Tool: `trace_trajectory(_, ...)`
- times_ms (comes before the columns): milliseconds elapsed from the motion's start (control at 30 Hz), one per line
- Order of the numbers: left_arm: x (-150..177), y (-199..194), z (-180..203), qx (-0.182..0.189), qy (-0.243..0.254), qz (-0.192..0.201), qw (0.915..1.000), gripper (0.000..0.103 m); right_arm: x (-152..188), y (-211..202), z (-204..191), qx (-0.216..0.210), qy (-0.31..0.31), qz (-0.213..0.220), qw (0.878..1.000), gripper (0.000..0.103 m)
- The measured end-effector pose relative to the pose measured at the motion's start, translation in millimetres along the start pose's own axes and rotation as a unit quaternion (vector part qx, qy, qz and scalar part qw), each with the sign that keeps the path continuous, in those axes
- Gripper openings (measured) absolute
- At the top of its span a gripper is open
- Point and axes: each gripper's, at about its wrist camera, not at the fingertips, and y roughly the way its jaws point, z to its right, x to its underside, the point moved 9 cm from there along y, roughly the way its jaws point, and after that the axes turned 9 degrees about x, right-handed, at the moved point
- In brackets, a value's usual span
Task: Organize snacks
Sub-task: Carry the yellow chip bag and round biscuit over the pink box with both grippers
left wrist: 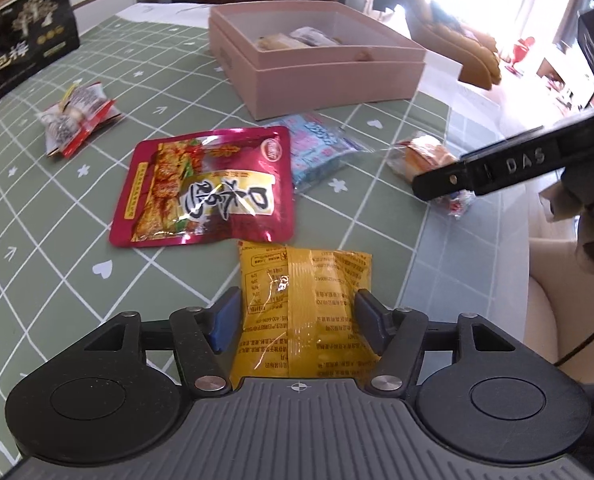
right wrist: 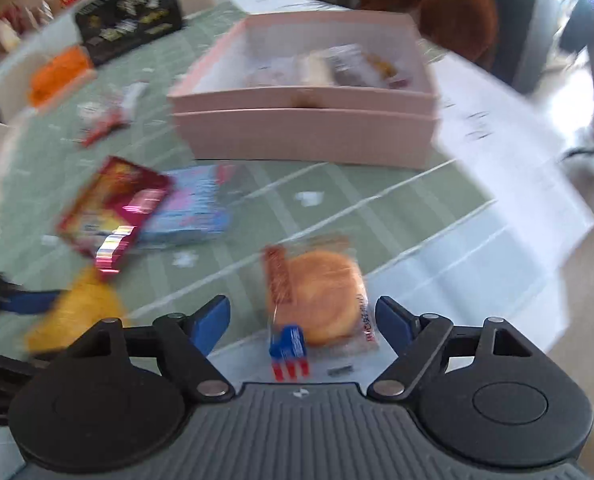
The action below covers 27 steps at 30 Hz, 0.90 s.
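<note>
Blue pads of the left gripper (left wrist: 297,320) stand wide on either side of a yellow packet (left wrist: 303,304) lying on the surface (left wrist: 57,220), just clear of its edges; the right gripper (right wrist: 303,322), also wide open, straddles a wrapped bun (right wrist: 321,296) without pressing it. The sharp left view shows the red pouch (left wrist: 205,188) and blue packet (left wrist: 317,148) before the pink box (left wrist: 317,60). The right view is blurred, but looks deeper into the box, whose contents stay indistinct.

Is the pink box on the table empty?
No: the left wrist view shows several wrapped snacks lying inside the open pink box.
</note>
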Motion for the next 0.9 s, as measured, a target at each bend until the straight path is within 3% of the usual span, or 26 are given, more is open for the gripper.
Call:
trace_trajectory(33,0,1,2,0.001,0.004,-0.002,1.0,0.073,0,-2,-2,-0.009,0.001,0.0,1.0,0.081)
trace_trajectory(133,-1,4,5,0.007,0.006,-0.008,0.9999,0.081,-4,0,-2,0.023,-0.012,0.012,1.0,0.081)
trace_trajectory(200,-2,6,7,0.003,0.007,-0.011,0.9999,0.081,-6,8,3,0.047,-0.009,0.011,0.999,0.081)
trace_trajectory(300,-4,7,6,0.001,0.001,-0.015,0.9999,0.08,-9,18,5,0.047,0.016,-0.001,0.999,0.08)
trace_trajectory(400,-6,5,2,-0.003,-0.019,-0.014,0.9997,0.073,-11,19,0,0.051,0.007,0.002,0.999,0.073)
trace_trajectory(433,-6,4,0,-0.003,-0.027,-0.013,0.9995,0.065,-12,19,-2,0.051,0.002,0.001,0.999,0.07)
trace_trajectory(533,-8,2,-5,-0.002,-0.043,-0.01,0.999,0.062,-11,19,-8,0.056,-0.017,0.001,0.998,0.059)
trace_trajectory(767,-7,-3,0,0.018,-0.04,0.002,0.9991,0.055,-4,2,-17,0.044,-0.047,-0.005,0.998,0.056)
trace_trajectory(900,-24,-26,13,0.036,-0.023,0.04,0.9983,0.052,-6,-24,-11,0.033,-0.037,0.005,0.999,0.056)
